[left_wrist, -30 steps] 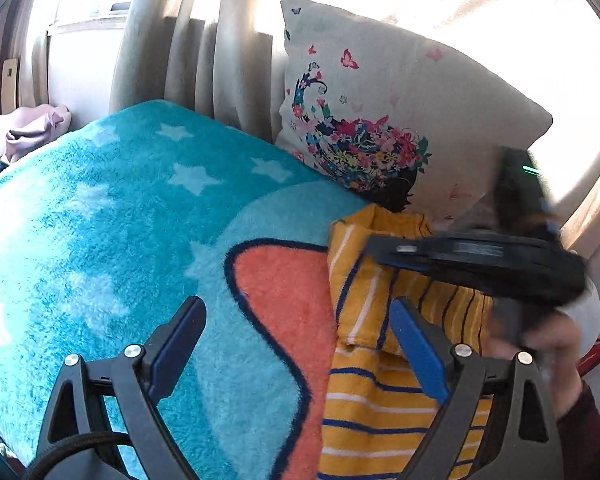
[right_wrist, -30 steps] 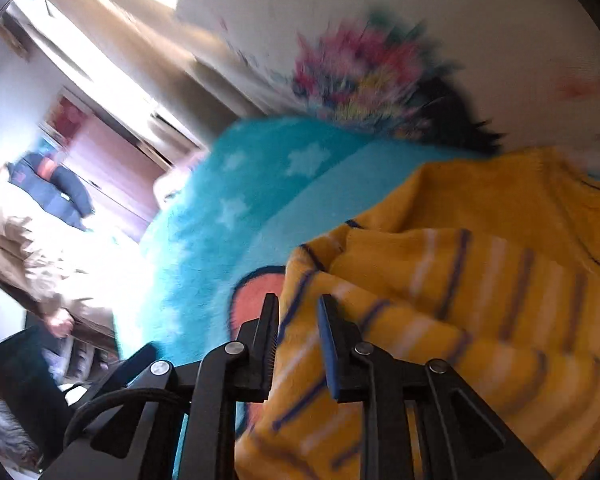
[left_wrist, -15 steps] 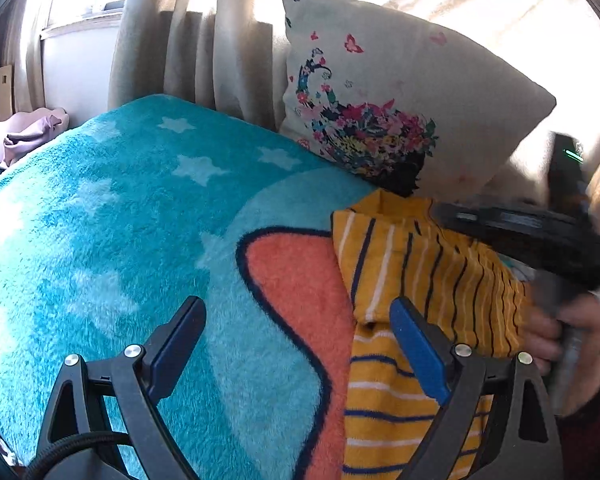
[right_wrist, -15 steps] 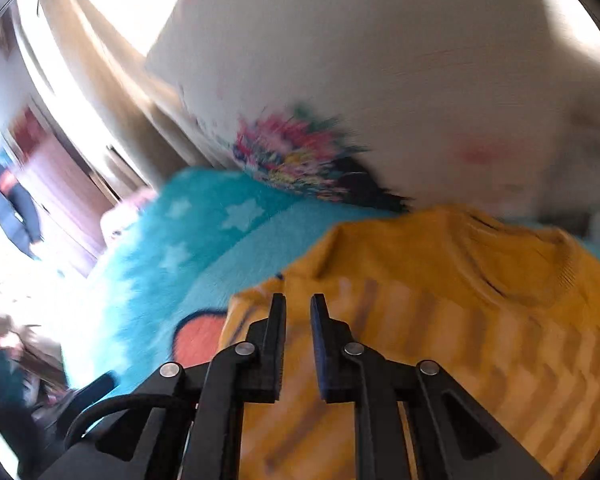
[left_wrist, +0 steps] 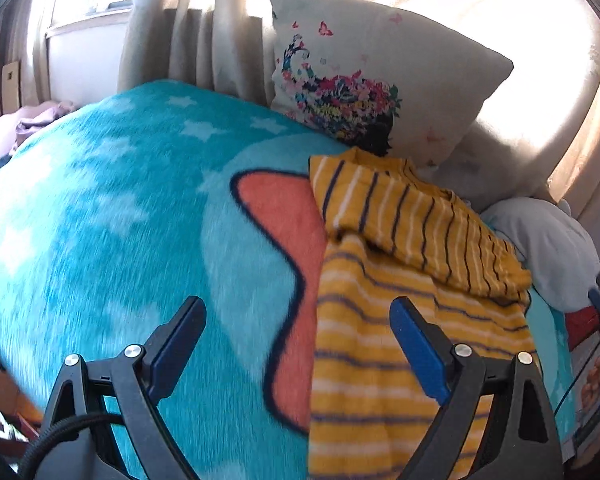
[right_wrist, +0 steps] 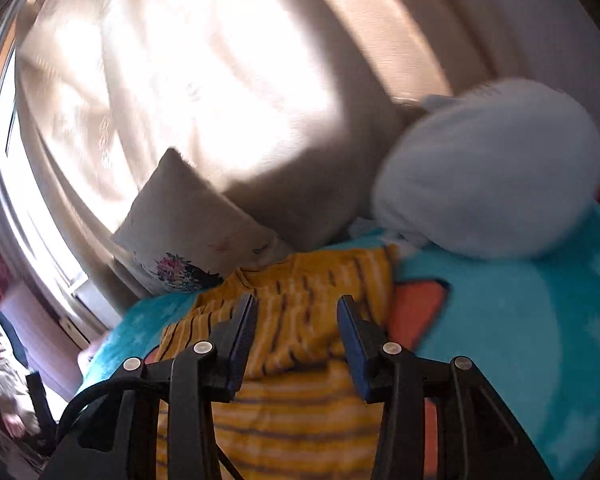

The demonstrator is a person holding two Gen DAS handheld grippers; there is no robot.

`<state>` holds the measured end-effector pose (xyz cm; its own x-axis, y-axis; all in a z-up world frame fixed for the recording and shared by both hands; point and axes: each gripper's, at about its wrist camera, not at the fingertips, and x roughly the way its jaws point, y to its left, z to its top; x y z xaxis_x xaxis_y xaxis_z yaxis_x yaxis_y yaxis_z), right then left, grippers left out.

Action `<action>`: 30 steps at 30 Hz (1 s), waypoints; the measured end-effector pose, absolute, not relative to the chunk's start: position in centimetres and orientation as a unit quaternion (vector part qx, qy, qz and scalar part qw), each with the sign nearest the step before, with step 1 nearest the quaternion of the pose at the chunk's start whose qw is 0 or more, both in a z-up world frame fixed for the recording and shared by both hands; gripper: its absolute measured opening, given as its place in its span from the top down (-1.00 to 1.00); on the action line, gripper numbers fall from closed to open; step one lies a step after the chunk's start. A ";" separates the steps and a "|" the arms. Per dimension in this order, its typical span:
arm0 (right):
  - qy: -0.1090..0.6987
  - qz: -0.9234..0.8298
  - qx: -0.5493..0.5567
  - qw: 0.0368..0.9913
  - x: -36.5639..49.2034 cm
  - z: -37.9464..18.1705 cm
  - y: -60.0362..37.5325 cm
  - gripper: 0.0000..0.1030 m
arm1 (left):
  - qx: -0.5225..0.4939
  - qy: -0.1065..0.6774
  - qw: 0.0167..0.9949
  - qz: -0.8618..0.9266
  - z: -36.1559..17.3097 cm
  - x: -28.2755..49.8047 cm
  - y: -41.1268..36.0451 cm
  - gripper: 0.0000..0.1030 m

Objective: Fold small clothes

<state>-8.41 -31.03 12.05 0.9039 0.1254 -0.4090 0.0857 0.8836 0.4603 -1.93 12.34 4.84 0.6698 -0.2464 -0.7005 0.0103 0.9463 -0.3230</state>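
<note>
your left claw (left_wrist: 298, 344) is spread wide, nothing between the pads, hanging over the teal star blanket (left_wrist: 112, 208) with its right finger (left_wrist: 418, 350) above the left part of the yellow striped top (left_wrist: 384, 320). your right claw (right_wrist: 296, 340) is parted too, gap narrower than the left's, empty, sitting over the same top (right_wrist: 300, 400); can't tell if either claw touches the fabric. the top lies flat on the blanket, right of the orange patch (left_wrist: 284, 236) in the left wrist view, and partly covers that patch's right edge. its upper part has a sleeve or flap folded across the body, stripes there running at an angle to the ones below. neckline end points toward the floral pillow (left_wrist: 372, 76), which leans against the beige curtain (left_wrist: 204, 28) and sits just beyond the top. a pale grey-blue cushion (right_wrist: 492, 168) rests on the blanket just beside the top's far right corner; contact unclear. right wrist view is motion-blurred. pink cloth bundle (left_wrist: 32, 124) at the far left edge of the bed, well apart from the top.
</note>
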 end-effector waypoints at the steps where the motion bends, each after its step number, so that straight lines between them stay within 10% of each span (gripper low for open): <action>1: 0.215 0.010 0.255 0.943 -9.4 11.7 -31.3 0.12 | -0.150 0.404 0.900 -0.070 4.6 -2.6 12.4 -0.80; 30: 0.369 0.136 0.273 0.878 -21.1 0.1 -27.0 0.08 | -0.257 0.457 0.827 -0.202 -2.5 -14.5 11.7 -0.80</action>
<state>-21.14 -27.01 0.11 0.6902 0.4410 -0.5737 -0.0372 0.8134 0.5805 -14.53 11.74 -2.51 0.5000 -0.5697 -0.6523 0.0996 0.7860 -0.6101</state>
